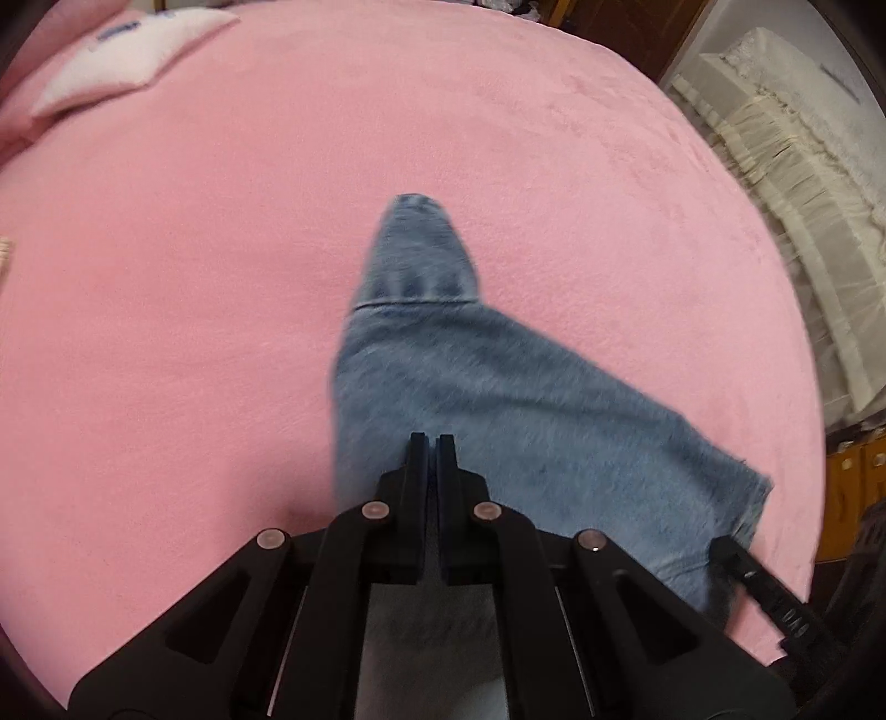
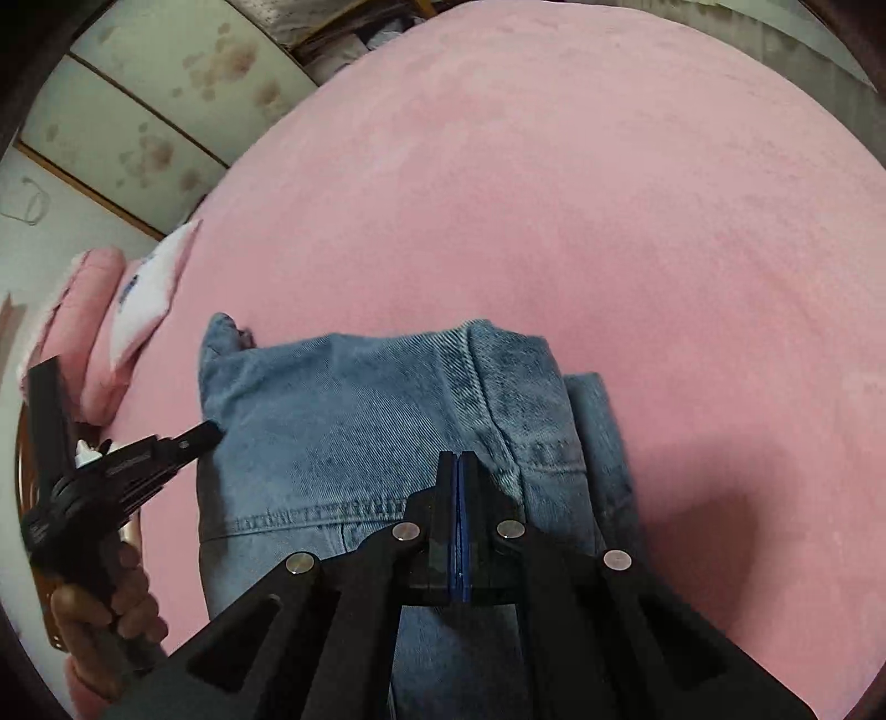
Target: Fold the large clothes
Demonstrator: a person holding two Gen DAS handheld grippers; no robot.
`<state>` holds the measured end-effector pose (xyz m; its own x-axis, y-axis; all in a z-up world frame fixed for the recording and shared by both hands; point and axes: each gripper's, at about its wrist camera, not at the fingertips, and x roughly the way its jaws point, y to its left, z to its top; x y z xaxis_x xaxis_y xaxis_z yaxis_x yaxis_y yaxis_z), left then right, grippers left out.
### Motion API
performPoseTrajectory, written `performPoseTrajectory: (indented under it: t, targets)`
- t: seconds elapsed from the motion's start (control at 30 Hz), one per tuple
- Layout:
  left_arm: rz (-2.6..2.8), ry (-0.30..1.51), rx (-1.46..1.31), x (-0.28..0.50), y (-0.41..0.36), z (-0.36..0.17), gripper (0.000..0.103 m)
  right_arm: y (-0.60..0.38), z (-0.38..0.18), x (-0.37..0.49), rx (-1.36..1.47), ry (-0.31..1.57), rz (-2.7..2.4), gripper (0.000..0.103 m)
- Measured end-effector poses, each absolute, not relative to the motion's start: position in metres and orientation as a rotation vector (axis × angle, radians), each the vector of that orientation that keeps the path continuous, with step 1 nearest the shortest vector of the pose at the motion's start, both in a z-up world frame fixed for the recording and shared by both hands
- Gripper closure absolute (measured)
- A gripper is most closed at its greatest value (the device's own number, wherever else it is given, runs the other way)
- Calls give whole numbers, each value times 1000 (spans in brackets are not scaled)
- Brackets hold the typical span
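Left wrist view
Surface: pink fleece blanket (image 1: 221,277) covers the whole bed we work on, smooth and mostly bare.
Background: we see a pale pillow (image 1: 133,50) at the far left corner, and a cream fringed cloth (image 1: 786,183) over furniture beyond the right edge of the bed.
Jeans: the blue denim jeans (image 1: 498,387) lie on the blanket in the middle, narrowing to a point away from us and spreading toward the lower right.
Left gripper: our left gripper (image 1: 432,443) has its two black fingers drawn together over the near part of the denim; we cannot tell from this view whether cloth is pinched between them.
Right gripper: the tip of our right gripper (image 1: 725,548) shows at the lower right, at the frayed edge of the denim.

Right wrist view
Surface: the same pink blanket (image 2: 554,194) fills most of the picture, with a papered wall panel (image 2: 155,111) up at the left.
Jeans: the jeans (image 2: 343,415) are bunched just ahead of us, a stitched seam running across the near part and a thick fold at the right.
Right gripper: our right gripper (image 2: 457,462) is closed, with a thin blue strip showing between the pads; it sits over the seam area.
Left gripper: our left gripper (image 2: 205,435) reaches in from the left, its tip at the denim's left edge, held by a hand (image 2: 105,609).
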<state>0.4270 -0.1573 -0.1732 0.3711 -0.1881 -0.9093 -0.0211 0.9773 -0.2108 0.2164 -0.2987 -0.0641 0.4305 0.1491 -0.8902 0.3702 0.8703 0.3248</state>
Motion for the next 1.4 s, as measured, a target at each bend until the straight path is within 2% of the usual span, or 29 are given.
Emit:
performPoseTrajectory:
  t: [0.17,0.23,0.33,0.37,0.4,0.43,0.5,0.73,0.8,0.87,0.97,1.07,1.33,1.4]
  targets:
    - [-89,1215,-208,375,-161,-158,102,-288,-58,192,438,1176,-195,103]
    - [-74,1244,-215,349,-160,-159,102,-279,-55,173,387,1189,-179,100]
    - [-40,1276,-183,320,-170,-157,102,-268,-54,145,398,1248,-172,88]
    - [-29,1302,-160,311,-173,-156,100,-264,-54,137,406,1273,-175,81]
    - [-18,1322,-144,300,-177,-154,94,-260,-54,126,411,1298,-187,73]
    - [-14,1327,-148,290,-179,-152,89,-256,-54,115,414,1318,-199,70]
    - [-39,1356,-187,273,-182,-151,60,-248,-53,95,410,1338,-186,65]
    - [-53,1433,-120,218,-201,-139,55,-227,-49,37,351,1410,-226,47]
    - [-64,1441,-79,203,-208,-129,48,-225,-41,26,351,1412,-234,33]
    - [-66,1445,-45,189,-211,-119,47,-221,-30,19,332,1405,-235,26]
    - [-60,1438,-40,169,-205,-99,45,-215,-13,20,298,1395,-214,23]
    - [-53,1433,-59,163,-201,-81,34,-210,6,31,265,1386,-193,20]
    - [-41,1404,-115,169,-192,-49,30,-210,54,55,195,1351,-149,16]
    - [-33,1388,-122,169,-190,-42,23,-210,63,58,195,1347,-137,16]
